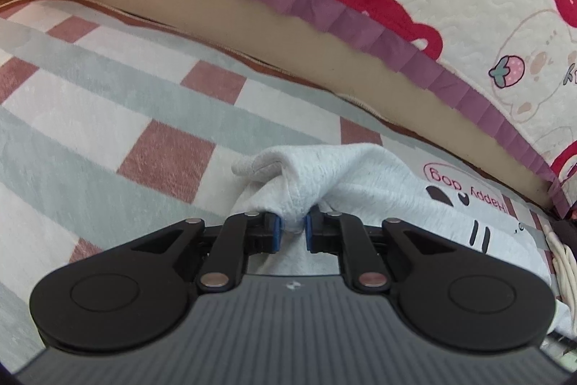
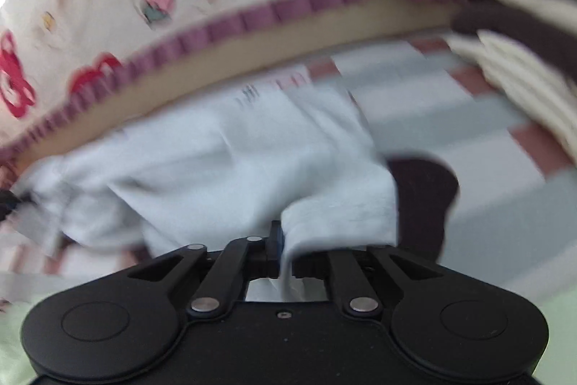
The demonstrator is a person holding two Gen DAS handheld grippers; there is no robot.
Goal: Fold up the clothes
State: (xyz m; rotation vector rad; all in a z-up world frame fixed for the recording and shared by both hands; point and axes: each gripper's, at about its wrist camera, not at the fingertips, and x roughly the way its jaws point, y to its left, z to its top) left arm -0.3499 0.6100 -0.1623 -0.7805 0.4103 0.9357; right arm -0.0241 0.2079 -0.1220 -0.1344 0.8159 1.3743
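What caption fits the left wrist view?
Left hand-held gripper pinches a bunched fold of the white garment above the checked blanket.

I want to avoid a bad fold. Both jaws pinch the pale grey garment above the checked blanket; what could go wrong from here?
1. The left gripper holds only a small bunched pinch of the pale grey garment; it may slip out.
2. The right gripper grips a thin edge, and that view is blurred, so the edge may pull free.
3. Brown and cream clothes lie close by on the checked blanket; the garment could land on them.
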